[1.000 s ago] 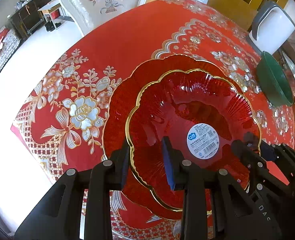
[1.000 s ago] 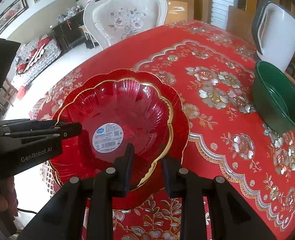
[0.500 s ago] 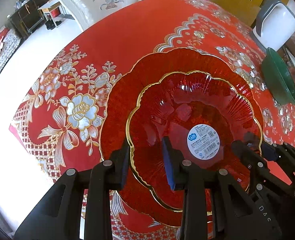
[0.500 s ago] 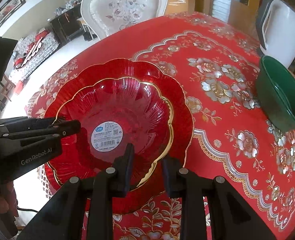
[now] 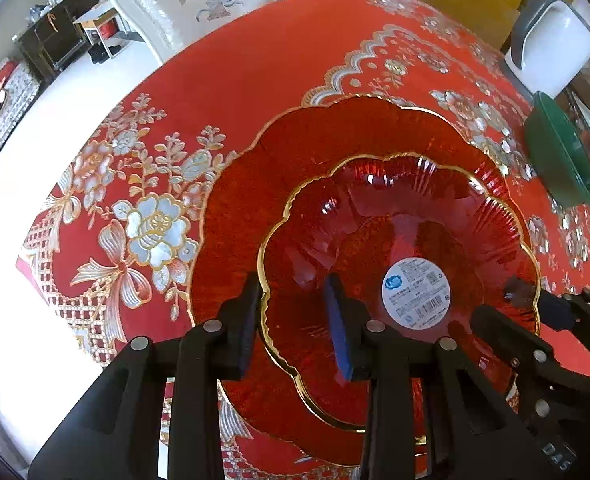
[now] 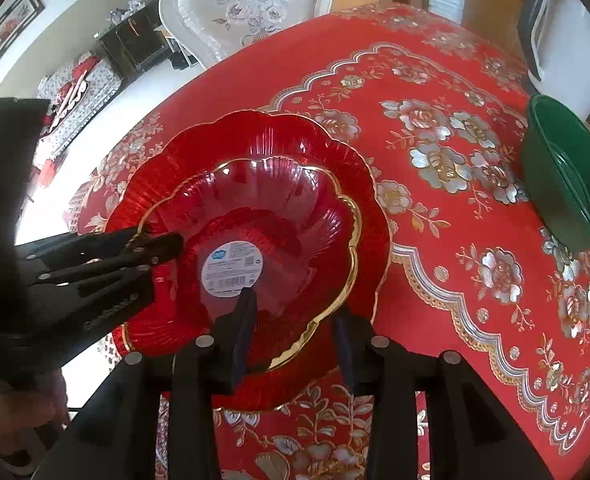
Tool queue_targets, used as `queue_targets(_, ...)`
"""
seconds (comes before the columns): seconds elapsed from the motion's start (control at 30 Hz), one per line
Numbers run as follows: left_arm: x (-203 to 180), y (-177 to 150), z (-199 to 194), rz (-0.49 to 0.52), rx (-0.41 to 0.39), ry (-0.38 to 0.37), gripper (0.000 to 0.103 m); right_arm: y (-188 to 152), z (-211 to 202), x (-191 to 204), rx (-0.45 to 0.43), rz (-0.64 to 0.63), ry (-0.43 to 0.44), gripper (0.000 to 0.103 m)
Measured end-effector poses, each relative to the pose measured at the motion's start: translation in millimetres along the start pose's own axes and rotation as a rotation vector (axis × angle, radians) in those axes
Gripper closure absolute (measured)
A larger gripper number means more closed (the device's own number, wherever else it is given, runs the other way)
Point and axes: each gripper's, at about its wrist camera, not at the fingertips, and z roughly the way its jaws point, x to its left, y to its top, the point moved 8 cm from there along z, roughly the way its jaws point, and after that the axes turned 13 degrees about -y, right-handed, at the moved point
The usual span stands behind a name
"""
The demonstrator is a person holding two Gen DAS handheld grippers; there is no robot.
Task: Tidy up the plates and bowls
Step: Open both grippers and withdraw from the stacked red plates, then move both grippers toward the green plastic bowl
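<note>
A red glass bowl (image 5: 407, 232) with a gold scalloped rim and a white round label is held over a larger red scalloped plate (image 5: 295, 152) on the table. My left gripper (image 5: 295, 320) straddles the bowl's near-left rim, one finger outside and one inside. My right gripper (image 6: 295, 320) straddles the rim on its side of the bowl (image 6: 279, 216); the plate (image 6: 263, 136) lies under it. Each gripper shows in the other's view, jaws pinching the rim. A green bowl (image 6: 567, 176) sits at the right.
The round table has a red floral cloth (image 5: 143, 208). A white container with a grey handle (image 6: 567, 32) stands at the far right behind the green bowl (image 5: 559, 160). A white floral chair (image 6: 251, 4) stands beyond the table's far edge.
Both grippers have carried the red bowl nearer and lower over the big plate, toward its near side. The grips on the rim have not changed.
</note>
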Motion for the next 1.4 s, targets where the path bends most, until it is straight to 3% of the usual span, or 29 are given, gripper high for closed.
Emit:
queue_targets(0.33, -1.0, -0.7, 1.7, 0.009, 0.004, 0.012, 0.071, -6.8, -17.9, -2.4, -0.001, -0.007, 0.023, 0.059)
queue_targets(0.7, 0.1, 0.7, -24.0, 0.028, -0.026, 0.048, 0.071, -9.9, -34.0, -25.9, -0.029, 0.077, 0.073, 0.056)
queue_targets(0.93, -36.7, 10.7, -40.5, 0.099, -0.068, 0.015, 0.071, -10.3, -39.7, -50.9, -0.038, 0.138, 0.060, 0.056)
queue_targets(1.4, -112.4, 17.5, -32.8, 0.210, -0.053, -0.058, 0.071, -26.1, -50.8, -97.7, -0.045, 0.235, 0.030, 0.052)
